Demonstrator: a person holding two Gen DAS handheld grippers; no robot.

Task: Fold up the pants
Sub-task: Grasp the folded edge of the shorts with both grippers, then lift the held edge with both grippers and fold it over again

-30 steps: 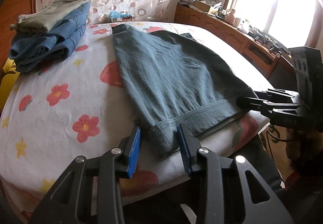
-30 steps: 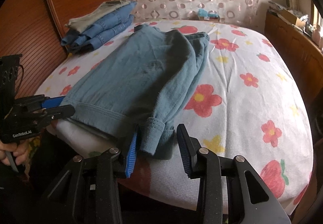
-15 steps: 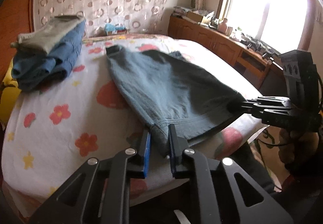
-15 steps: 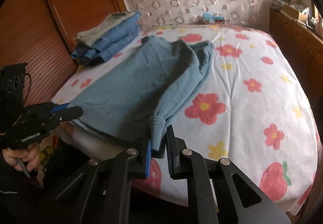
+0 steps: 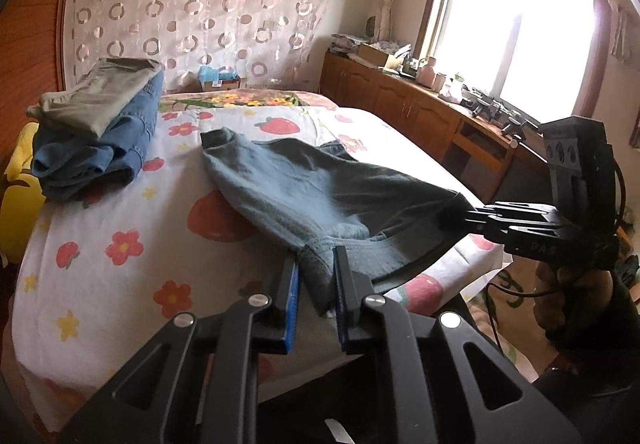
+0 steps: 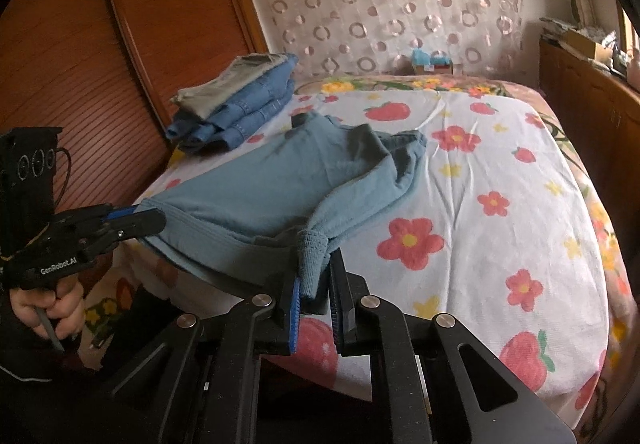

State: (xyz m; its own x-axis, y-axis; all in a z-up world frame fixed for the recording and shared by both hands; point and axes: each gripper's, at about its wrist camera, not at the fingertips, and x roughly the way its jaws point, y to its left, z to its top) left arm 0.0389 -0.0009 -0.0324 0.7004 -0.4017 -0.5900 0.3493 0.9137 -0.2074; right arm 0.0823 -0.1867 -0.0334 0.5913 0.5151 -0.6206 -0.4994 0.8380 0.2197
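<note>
Bedroom, bed with white flower-print sheet (image 6: 500, 172). Left gripper (image 5: 314, 294) and right gripper (image 6: 314, 294): jaws narrow, each pinching waistband corner of soft blue-grey knit pants (image 6: 280, 180), legs trailing ahead on bed. Risk: thin pinch slips, corner drops; uneven lift skews fold.

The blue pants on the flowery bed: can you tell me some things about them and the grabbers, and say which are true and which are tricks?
1. Both grabbers pinch the blue pants. True: the left gripper and the right gripper are each shut on a corner of the near edge.
2. The pants lie flat on the bed. False: the near edge is lifted off it; only the far end rests there.
3. A pile of folded clothes sits on the bed. True.
4. The pile sits on top of the blue pants. False: it lies apart, beside them near the wooden headboard.
5. The bed sheet is plain white. False: it has flowers and strawberries.
</note>
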